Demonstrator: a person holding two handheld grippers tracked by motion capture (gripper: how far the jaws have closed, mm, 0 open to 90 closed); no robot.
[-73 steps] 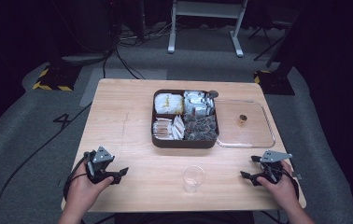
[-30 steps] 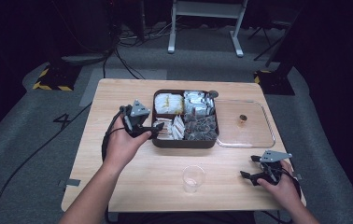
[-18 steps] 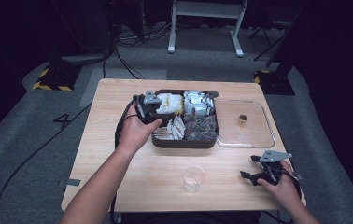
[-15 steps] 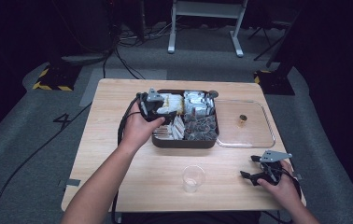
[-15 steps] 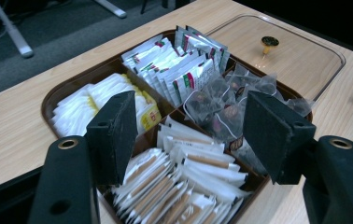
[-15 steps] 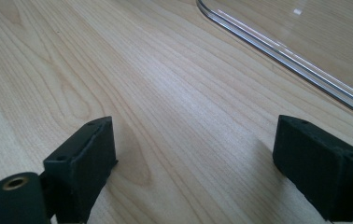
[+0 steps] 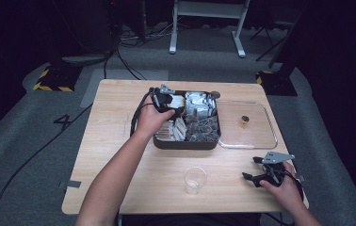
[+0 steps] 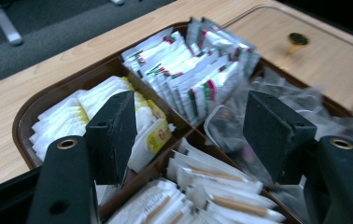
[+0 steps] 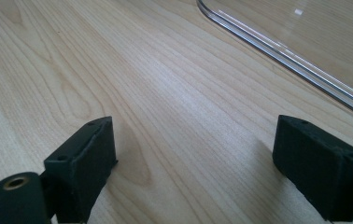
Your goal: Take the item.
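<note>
A brown compartment tray sits mid-table, packed with sachets. My left gripper hangs over its far left compartment, jaws open and holding nothing. Seen from the left gripper view, the left gripper hovers above the tray's dividers. Below it lie white-and-yellow packets, red-and-green printed sachets, clear-wrapped dark items and white stick packets. My right gripper rests on the table at the near right, open and empty. In its own view the right gripper frames bare wood.
A clear lid with a small gold knob lies flat just right of the tray; its edge crosses the right gripper view. An empty clear plastic cup stands near the front edge. Floor cables run behind the table.
My left hand has moved right and away from me, from beside the tray's left edge to over its far left compartment, sinking a little. The right hand has stayed put.
</note>
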